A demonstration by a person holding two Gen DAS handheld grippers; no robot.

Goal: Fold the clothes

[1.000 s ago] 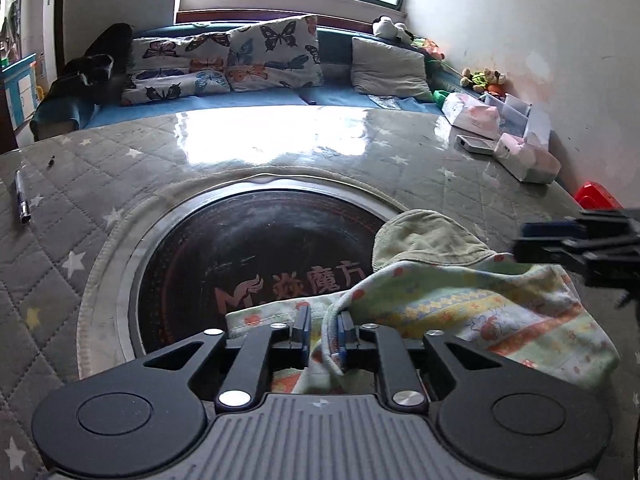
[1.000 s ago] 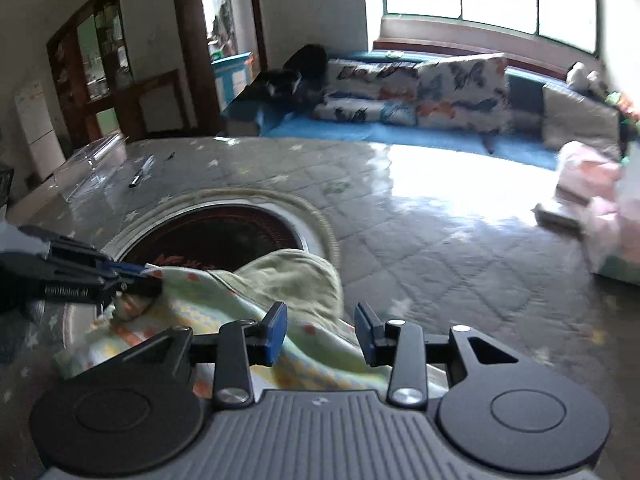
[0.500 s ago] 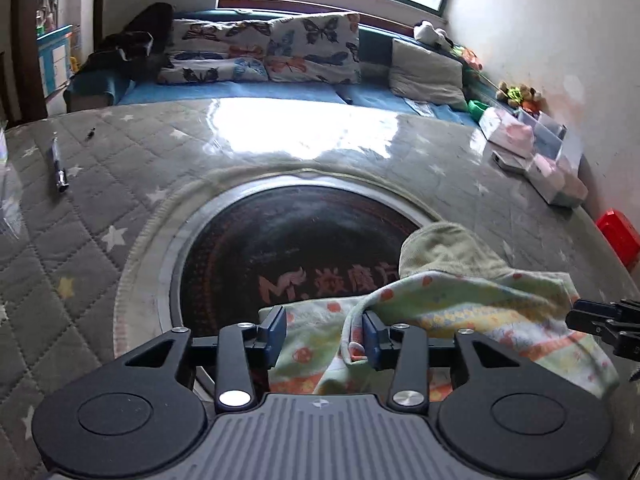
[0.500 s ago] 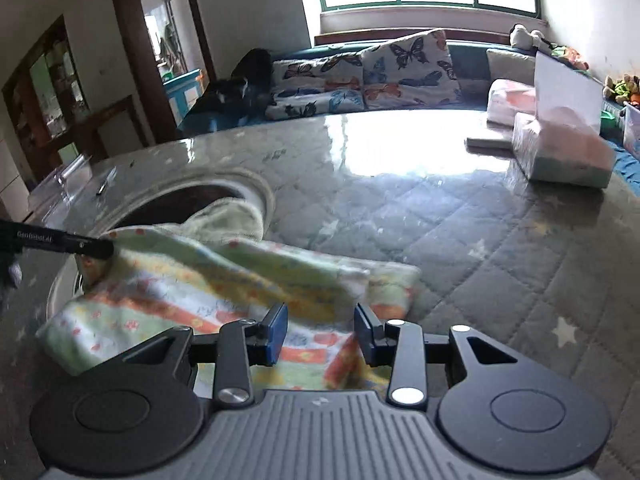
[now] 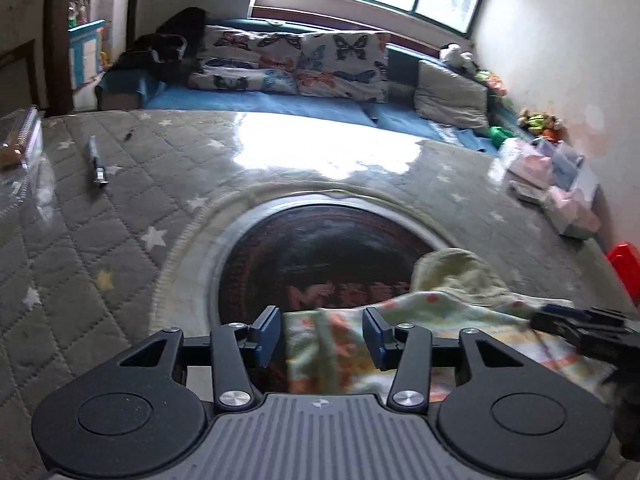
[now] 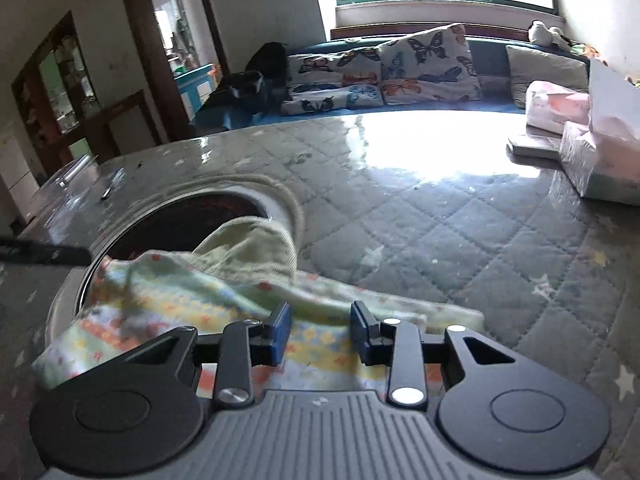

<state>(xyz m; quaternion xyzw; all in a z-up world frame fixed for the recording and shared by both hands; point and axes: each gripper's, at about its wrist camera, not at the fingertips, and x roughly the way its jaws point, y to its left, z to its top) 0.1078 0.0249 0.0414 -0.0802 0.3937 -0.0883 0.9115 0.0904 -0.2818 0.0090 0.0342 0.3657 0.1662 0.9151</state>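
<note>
A small patterned garment (image 5: 448, 320), pale green with orange and yellow prints and a plain green hood, lies folded on the quilted grey table cover, partly over the round dark hotplate (image 5: 320, 256). It also shows in the right wrist view (image 6: 224, 304). My left gripper (image 5: 323, 334) is open, its jaws apart just above the garment's left edge, holding nothing. My right gripper (image 6: 320, 333) is open over the garment's right part; it also shows in the left wrist view (image 5: 580, 326).
A pen (image 5: 96, 160) and a clear plastic bag (image 5: 24, 168) lie at the table's far left. Tissue packs and boxes (image 5: 556, 188) stand at the far right edge, also in the right wrist view (image 6: 592, 152). A red object (image 5: 626, 264) sits beyond them. A cushioned bench runs behind.
My left gripper opened and let go of the garment's fold, then pulled back left. My right gripper stayed open and swung over the garment, which now lies flatter.
</note>
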